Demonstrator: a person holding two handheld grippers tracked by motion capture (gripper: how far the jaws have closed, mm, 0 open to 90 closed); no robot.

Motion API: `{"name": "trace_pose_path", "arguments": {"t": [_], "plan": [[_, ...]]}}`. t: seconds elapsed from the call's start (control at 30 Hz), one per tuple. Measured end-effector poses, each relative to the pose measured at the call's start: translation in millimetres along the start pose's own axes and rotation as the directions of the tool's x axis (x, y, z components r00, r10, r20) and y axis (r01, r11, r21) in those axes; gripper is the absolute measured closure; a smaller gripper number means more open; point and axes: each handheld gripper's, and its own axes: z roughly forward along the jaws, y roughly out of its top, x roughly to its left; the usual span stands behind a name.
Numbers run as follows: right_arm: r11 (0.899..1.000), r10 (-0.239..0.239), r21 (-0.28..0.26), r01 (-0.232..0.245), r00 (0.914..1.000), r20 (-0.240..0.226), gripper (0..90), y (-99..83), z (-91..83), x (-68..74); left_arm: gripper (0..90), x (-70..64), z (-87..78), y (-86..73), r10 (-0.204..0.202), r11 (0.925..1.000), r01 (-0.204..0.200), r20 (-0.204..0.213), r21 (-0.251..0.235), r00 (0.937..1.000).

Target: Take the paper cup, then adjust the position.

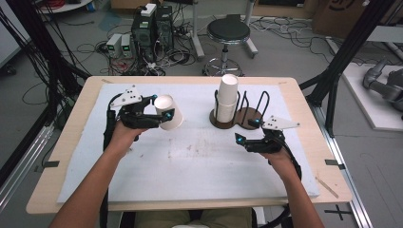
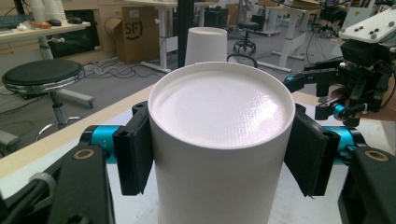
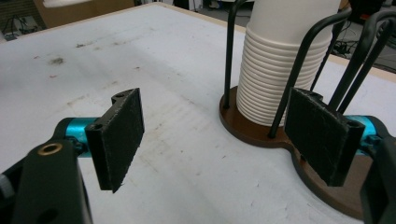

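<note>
My left gripper (image 1: 161, 107) is shut on a single white paper cup (image 1: 170, 116), held above the left part of the white mat. In the left gripper view the cup (image 2: 219, 107) sits between both black pads (image 2: 135, 149), its closed base toward the camera. A stack of white cups (image 1: 228, 97) stands in a black wire holder with a brown base (image 1: 247, 118) at the table's middle right. My right gripper (image 1: 247, 130) is open and empty, just in front of that holder. In the right gripper view the stack (image 3: 275, 70) and the holder base (image 3: 243, 126) lie close ahead of the spread jaws.
A white foam mat (image 1: 190, 161) covers most of the wooden table (image 1: 71, 142). Behind the table a black stool (image 1: 228, 32) and computer boxes with cables (image 1: 152, 28) sit on the floor. Black frame posts (image 1: 347, 52) rise at the right.
</note>
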Motion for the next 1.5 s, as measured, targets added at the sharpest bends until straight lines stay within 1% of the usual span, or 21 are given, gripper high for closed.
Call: {"name": "trace_pose_path", "arguments": {"t": [0.23,0.4,0.5,0.57,0.63,0.67,0.73,0.77,0.87,0.93,1.0,1.07,1.1,1.13,1.27,1.3,1.33,1.4,1.43,1.47,1.5], "plan": [[1.0,-0.003,-0.022,0.002,0.9995,-0.031,20.7,1.0,-4.6,3.2,33.0,-4.4,2.3,-0.8,-0.011,0.9998,0.011,0.022,-0.013,0.9997],[1.0,0.002,-0.025,-0.004,0.9978,-0.066,20.7,1.1,-2.2,7.1,33.0,-8.5,8.5,-1.6,-0.011,0.9999,0.011,0.044,0.003,0.999],[1.0,-0.012,-0.025,0.01,0.9956,-0.092,20.7,1.3,-0.7,11.5,33.1,-10.7,11.3,-2.9,-0.014,0.9999,0.013,0.057,0.007,0.9983],[0.999,-0.032,-0.023,0.029,0.9939,-0.106,20.7,1.8,0.7,14.1,33.1,-15.7,15.5,-4.1,-0.013,0.9999,0.012,0.085,0.006,0.9963],[0.999,-0.031,-0.024,0.028,0.9926,-0.118,20.7,1.9,1.0,15.7,33.1,-17.9,16.8,-4.2,-0.008,0.9999,0.007,0.093,0.009,0.9957],[0.999,-0.026,-0.035,0.022,0.9886,-0.148,20.7,2.0,1.7,18.6,33.1,-23.0,19.3,-4.7,-0.003,0.9999,0.002,0.109,0.01,0.994],[0.999,-0.026,-0.035,0.021,0.9872,-0.158,20.7,2.1,1.7,19.8,33.1,-25.6,20.6,-5.1,-0.001,1.0,0.0,0.12,0.009,0.9928],[0.999,-0.033,-0.039,0.027,0.9841,-0.175,20.7,1.7,2.2,22.8,33.1,-31.2,23.6,-5.7,0.004,0.9999,-0.006,0.145,0.012,0.9894],[0.999,-0.017,-0.037,0.009,0.9759,-0.218,20.7,2.0,3.1,26.8,33.1,-40.8,29.4,-5.6,0.013,0.9997,-0.016,0.18,0.017,0.9836],[0.999,-0.022,-0.04,0.012,0.9699,-0.242,20.7,4.2,3.7,29.9,33.1,-46.5,33.7,-5.0,0.02,0.9994,-0.025,0.204,0.023,0.9788],[0.999,-0.028,-0.044,0.016,0.9598,-0.279,20.7,6.7,4.4,32.5,33.1,-51.1,37.6,-4.4,0.025,0.9991,-0.032,0.224,0.028,0.9743],[0.998,-0.038,-0.052,0.024,0.9543,-0.296,20.7,8.4,5.4,36.9,33.1,-54.3,40.8,-3.8,0.027,0.9988,-0.036,0.235,0.032,0.9715],[0.998,-0.051,-0.055,0.035,0.9478,-0.315,20.7,9.2,6.7,38.4,33.1,-55.4,42.0,-3.7,0.031,0.9987,-0.04,0.243,0.033,0.9696],[0.998,-0.057,-0.056,0.041,0.9451,-0.322,20.7,9.9,7.5,41.0,33.1,-56.8,43.3,-3.6,0.032,0.9986,-0.041,0.248,0.034,0.9683],[0.996,-0.072,-0.078,0.049,0.9417,-0.329,20.7,13.3,12.6,47.6,33.2,-61.8,49.3,-3.1,0.034,0.9981,-0.047,0.272,0.04,0.9617],[0.996,-0.072,-0.081,0.047,0.9382,-0.339,20.6,14.1,13.4,48.5,33.2,-63.2,50.9,-3.0,0.031,0.9984,-0.043,0.282,0.038,0.9588],[0.995,-0.083,-0.086,0.057,0.9329,-0.35,20.7,15.1,14.3,49.9,33.2,-63.2,50.9,-3.0,0.031,0.9984,-0.043,0.282,0.038,0.9588],[0.993,-0.104,-0.098,0.072,0.921,-0.375,20.7,16.2,15.7,53.8,33.2,-66.2,54.0,-2.3,0.04,0.9977,-0.055,0.303,0.04,0.952],[0.993,-0.104,-0.098,0.072,0.921,-0.375,20.7,16.2,15.7,53.8,33.2,-66.2,54.0,-2.3,0.04,0.9977,-0.055,0.303,0.04,0.952],[0.992,-0.111,-0.096,0.079,0.9132,-0.392,20.6,16.3,17.6,56.9,33.2,-68.0,55.1,-2.3,0.042,0.9975,-0.058,0.32,0.04,0.9464],[0.993,-0.109,-0.093,0.078,0.9125,-0.394,20.6,16.3,18.2,57.5,33.2,-68.8,55.5,-2.3,0.041,0.9976,-0.057,0.33,0.039,0.943]]}}
